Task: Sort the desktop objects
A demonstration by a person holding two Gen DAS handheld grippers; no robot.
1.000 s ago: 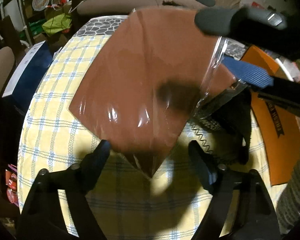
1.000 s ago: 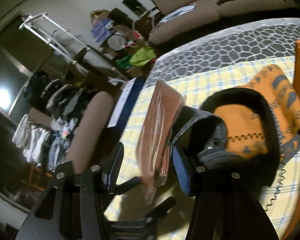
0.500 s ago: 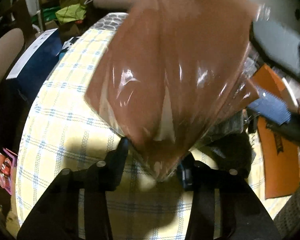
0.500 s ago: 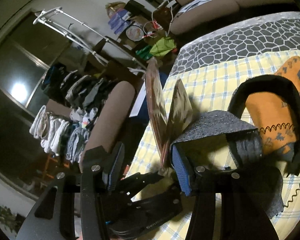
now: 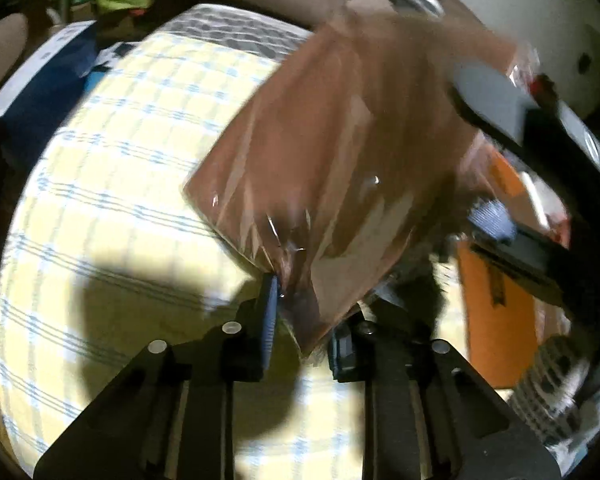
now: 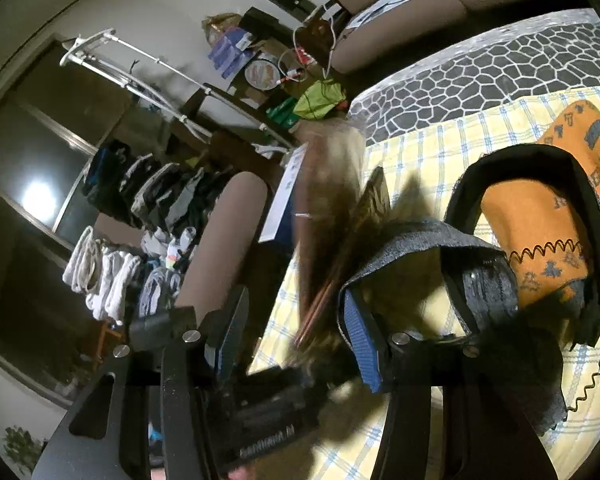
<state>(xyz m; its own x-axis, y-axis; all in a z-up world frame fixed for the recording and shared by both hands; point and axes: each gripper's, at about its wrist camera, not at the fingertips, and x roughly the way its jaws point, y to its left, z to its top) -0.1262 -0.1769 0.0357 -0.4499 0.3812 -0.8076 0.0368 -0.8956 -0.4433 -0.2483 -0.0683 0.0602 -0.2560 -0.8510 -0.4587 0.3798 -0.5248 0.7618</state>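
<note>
A flat brown packet [image 5: 340,140] in clear plastic stands tilted above the yellow checked tablecloth [image 5: 120,200]. My left gripper [image 5: 304,320] has the packet's lower corner between its jaws; they are closing and the pads [image 5: 270,300] press the crumpled wrap. The packet's far edge lies between the fingers of my right gripper [image 5: 490,156], which do not pinch it. In the right wrist view the blurred packet [image 6: 324,216] sits near the blue pad of the right gripper [image 6: 296,320], whose jaws stand apart. A grey felt pouch [image 6: 412,240] hangs over the right gripper's right finger.
Black headphones [image 6: 520,160] with a coiled cord lie around an orange patterned cloth [image 6: 540,224]. An orange folder [image 5: 496,320] lies at the table's right side. A blue box [image 5: 52,92] and a brown chair back [image 6: 220,240] stand beyond the left edge.
The left jaws came together from wide apart onto the packet's lower corner. The packet tipped up and swung to the right. The right gripper stayed where it was.
</note>
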